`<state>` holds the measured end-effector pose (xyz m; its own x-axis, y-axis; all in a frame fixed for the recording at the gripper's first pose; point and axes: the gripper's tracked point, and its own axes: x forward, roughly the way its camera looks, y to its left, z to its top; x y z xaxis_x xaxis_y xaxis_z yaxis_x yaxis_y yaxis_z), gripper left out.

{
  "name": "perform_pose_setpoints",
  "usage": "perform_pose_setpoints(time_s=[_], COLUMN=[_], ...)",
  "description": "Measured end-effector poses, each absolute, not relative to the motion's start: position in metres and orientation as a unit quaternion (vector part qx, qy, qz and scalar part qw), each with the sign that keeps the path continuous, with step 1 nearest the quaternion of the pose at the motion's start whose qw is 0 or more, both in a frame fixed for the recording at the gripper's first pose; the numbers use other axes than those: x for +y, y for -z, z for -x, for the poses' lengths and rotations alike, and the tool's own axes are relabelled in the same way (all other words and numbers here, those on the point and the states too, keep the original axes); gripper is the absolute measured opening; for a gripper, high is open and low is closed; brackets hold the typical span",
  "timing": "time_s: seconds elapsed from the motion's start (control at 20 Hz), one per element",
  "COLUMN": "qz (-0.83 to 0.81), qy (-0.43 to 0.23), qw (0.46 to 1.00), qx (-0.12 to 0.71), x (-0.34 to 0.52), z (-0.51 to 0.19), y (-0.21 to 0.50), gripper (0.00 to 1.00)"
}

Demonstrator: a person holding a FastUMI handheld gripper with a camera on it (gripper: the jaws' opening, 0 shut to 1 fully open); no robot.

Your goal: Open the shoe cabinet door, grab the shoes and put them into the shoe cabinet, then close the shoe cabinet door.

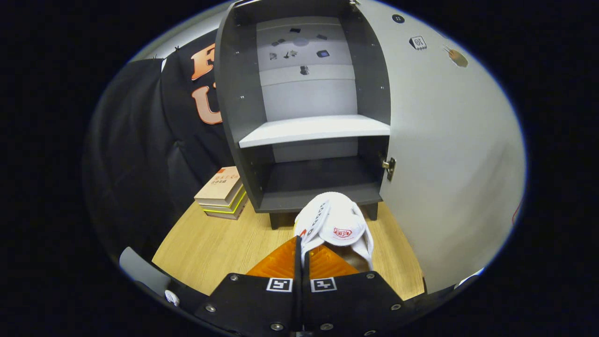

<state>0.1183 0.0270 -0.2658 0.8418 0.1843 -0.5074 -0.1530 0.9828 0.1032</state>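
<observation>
The dark grey shoe cabinet (pixel 304 187) stands ahead on the wooden floor with its door (pixel 444 154) swung wide open to the right. It has a white shelf (pixel 313 130) above a low dark compartment. A pair of white slippers (pixel 334 222) with a red logo hangs from my gripper (pixel 301 245), just in front of the cabinet's bottom edge. My orange fingers (pixel 276 264) are pressed together on the slippers' edge. The slippers hide the fingertips.
A stack of books (pixel 222 192) lies on the floor left of the cabinet. Black cloth hangs behind and to the left. The open door stands close on the right, with a hinge (pixel 389 166) at its inner edge.
</observation>
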Motion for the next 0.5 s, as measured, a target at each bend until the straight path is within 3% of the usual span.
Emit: perform_pose_setpoints(time_s=[0.5], qz=[0.001], qy=[-0.111], qw=[0.978], qx=[0.178], x=[0.042], z=[-0.185], y=[0.165], gripper=[0.0])
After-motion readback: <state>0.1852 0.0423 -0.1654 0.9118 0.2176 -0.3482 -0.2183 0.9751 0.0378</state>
